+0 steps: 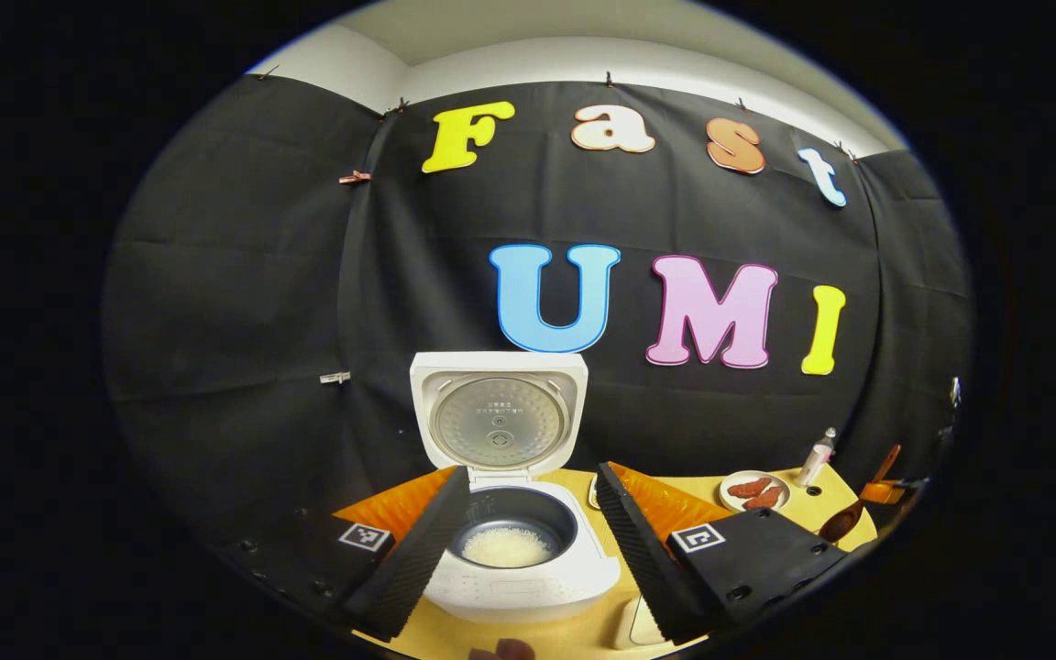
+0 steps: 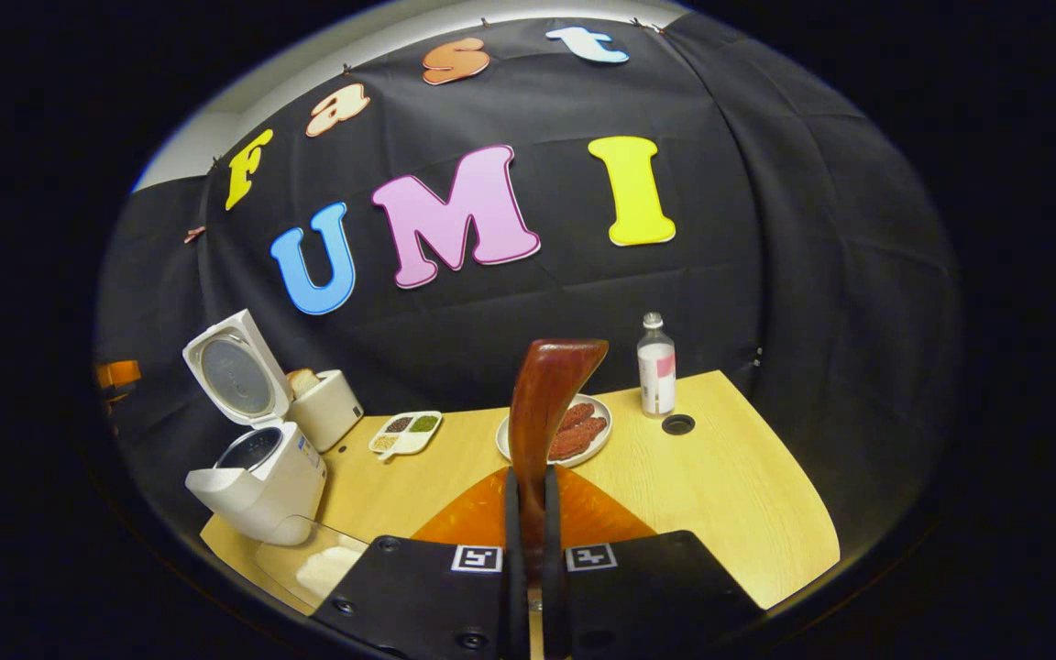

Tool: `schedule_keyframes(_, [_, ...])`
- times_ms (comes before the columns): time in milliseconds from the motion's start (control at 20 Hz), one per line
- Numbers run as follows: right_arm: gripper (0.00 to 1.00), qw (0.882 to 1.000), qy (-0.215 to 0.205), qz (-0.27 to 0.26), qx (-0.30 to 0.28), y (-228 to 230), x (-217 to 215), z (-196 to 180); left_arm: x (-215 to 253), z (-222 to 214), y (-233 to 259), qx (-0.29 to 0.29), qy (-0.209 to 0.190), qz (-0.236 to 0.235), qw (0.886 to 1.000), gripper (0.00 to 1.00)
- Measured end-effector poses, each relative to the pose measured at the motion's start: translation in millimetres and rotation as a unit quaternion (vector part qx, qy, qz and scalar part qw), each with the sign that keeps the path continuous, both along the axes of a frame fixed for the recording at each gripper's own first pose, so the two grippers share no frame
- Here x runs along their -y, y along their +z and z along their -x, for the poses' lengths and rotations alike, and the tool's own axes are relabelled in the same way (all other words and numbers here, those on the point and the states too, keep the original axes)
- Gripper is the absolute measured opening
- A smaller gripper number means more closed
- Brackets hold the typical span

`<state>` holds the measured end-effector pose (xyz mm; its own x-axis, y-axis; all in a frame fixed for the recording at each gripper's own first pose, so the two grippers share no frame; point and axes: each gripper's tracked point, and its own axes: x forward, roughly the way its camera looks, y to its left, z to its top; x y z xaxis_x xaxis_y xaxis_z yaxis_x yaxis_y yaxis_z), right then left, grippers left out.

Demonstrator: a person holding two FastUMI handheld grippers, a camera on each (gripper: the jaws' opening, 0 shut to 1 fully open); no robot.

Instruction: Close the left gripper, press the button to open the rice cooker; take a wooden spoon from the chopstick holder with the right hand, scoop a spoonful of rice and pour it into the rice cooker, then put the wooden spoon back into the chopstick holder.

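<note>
Left gripper point(image 1: 528, 541) spread wide, grasping nothing, hovering just above and in front of the rice cooker point(image 1: 528, 573), lid upright, white rice in the pot between the two fingers. Right gripper point(image 2: 528, 541) clenched on the wooden spoon point(image 2: 546, 394), handle pinched between both fingers, spoon rising upright over the bench point(image 2: 730, 495) before a plate of sausages point(image 2: 583, 431). Rice cooker off to its left.

I saw a light yellowish wooden table point(image 2: 730, 495) standing against the draped black cloth wall point(image 2: 812, 275); above that cloth ran a pale plaster wall point(image 1: 491, 60).
</note>
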<state>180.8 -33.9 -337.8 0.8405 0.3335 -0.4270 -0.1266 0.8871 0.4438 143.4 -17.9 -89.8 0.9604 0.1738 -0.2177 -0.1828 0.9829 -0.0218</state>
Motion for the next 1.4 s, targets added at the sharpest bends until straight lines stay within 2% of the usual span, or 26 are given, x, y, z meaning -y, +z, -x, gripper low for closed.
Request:
schedule_keyframes(300, [0.1, 0.999, 0.009, -0.002, 0.04, 72, -49, 31, -20, 22, 2, 0.004, -0.038, 0.011, 0.999, 0.96])
schedule_keyframes(500, [0.1, 0.999, 0.025, 0.01, 0.044, 87, -95, 59, -27, 33, -2, 0.002, -0.062, 0.015, 0.998, 0.96])
schedule_keyframes(700, [0.1, 0.997, 0.058, 0.033, 0.039, 80, -142, 85, -30, 40, -9, -0.002, -0.08, 0.024, 0.997, 0.95])
schedule_keyframes(950, [0.11, 0.992, 0.085, 0.086, 0.034, 50, -184, 95, -35, 47, -24, -0.007, -0.091, 0.042, 0.995, 0.96])
schedule_keyframes(1200, [0.11, 0.985, 0.09, 0.143, 0.032, 17, -202, 97, -45, 52, -36, -0.012, -0.099, 0.03, 0.995, 0.96])
schedule_keyframes(1250, [0.14, 0.984, 0.089, 0.149, 0.029, 10, -204, 97, -47, 52, -37, -0.014, -0.099, 0.03, 0.995, 0.96])
schedule_keyframes(1300, [0.1, 0.984, 0.089, 0.155, 0.025, 5, -207, 97, -48, 53, -39, -0.016, -0.097, 0.03, 0.995, 0.95])
schedule_keyframes(1400, [0.11, 0.981, 0.089, 0.169, 0.02, -7, -211, 96, -49, 53, -42, -0.02, -0.097, 0.034, 0.995, 0.95])
